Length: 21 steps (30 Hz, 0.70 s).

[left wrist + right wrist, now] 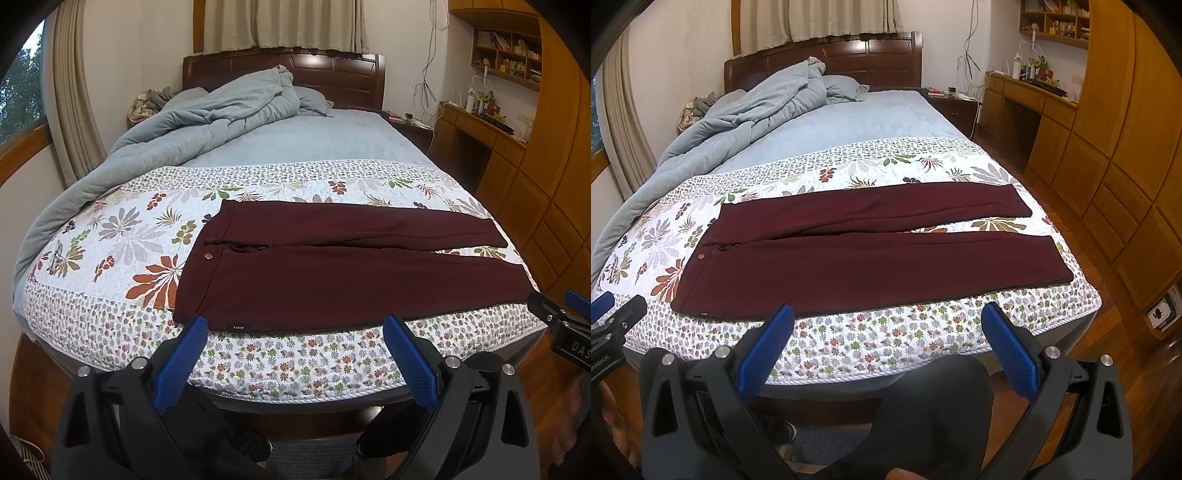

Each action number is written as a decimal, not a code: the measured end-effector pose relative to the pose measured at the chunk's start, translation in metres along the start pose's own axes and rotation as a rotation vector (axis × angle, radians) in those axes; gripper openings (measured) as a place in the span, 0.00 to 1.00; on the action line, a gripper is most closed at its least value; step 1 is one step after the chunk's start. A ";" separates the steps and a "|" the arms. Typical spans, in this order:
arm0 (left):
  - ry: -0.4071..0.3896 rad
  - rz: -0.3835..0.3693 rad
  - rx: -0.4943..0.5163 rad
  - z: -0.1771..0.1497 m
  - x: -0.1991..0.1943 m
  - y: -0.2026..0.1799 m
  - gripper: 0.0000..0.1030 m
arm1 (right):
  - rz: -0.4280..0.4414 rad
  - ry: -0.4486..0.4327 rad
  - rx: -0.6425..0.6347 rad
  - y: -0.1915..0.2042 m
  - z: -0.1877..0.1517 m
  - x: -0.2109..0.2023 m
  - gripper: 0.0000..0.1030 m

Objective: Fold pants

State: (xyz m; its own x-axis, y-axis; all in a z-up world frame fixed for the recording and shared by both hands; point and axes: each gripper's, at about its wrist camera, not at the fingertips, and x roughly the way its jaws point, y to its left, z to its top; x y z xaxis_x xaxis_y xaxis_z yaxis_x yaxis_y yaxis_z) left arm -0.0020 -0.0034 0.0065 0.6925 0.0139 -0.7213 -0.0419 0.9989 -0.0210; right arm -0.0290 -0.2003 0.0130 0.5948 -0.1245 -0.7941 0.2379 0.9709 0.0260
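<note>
Both hand-held grippers are released, with blue pads spread wide: the left hand-held gripper (295, 360) and the right hand-held gripper (888, 349) hover just before the foot edge of the bed (886, 365), holding nothing. On the white flowered quilt (122, 240) the dark maroon pants (332, 266) lie flat and unfolded, waistband at left, the two legs stretched toward the right.

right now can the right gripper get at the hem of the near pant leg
Probably yes. The right gripper is open and hangs just off the bed's foot edge, with only bare floral quilt between it and the near leg hem of the maroon pants. The hem lies flat, uncovered, up and to the right.
</note>
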 end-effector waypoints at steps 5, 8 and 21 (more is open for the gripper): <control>-0.002 0.000 0.000 0.000 0.001 0.000 0.93 | 0.001 0.002 0.001 0.000 -0.001 0.001 0.98; -0.002 -0.001 0.002 0.000 0.001 -0.001 0.93 | 0.002 0.003 0.001 -0.001 -0.001 0.001 0.98; -0.004 0.000 0.004 0.002 0.001 -0.001 0.93 | 0.001 0.006 0.002 -0.001 -0.002 0.002 0.98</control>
State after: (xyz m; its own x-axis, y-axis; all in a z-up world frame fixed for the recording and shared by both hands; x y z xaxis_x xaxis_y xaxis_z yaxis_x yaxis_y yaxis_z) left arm -0.0002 -0.0046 0.0069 0.6952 0.0141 -0.7187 -0.0393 0.9991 -0.0184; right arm -0.0297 -0.2006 0.0104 0.5900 -0.1226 -0.7980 0.2394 0.9705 0.0279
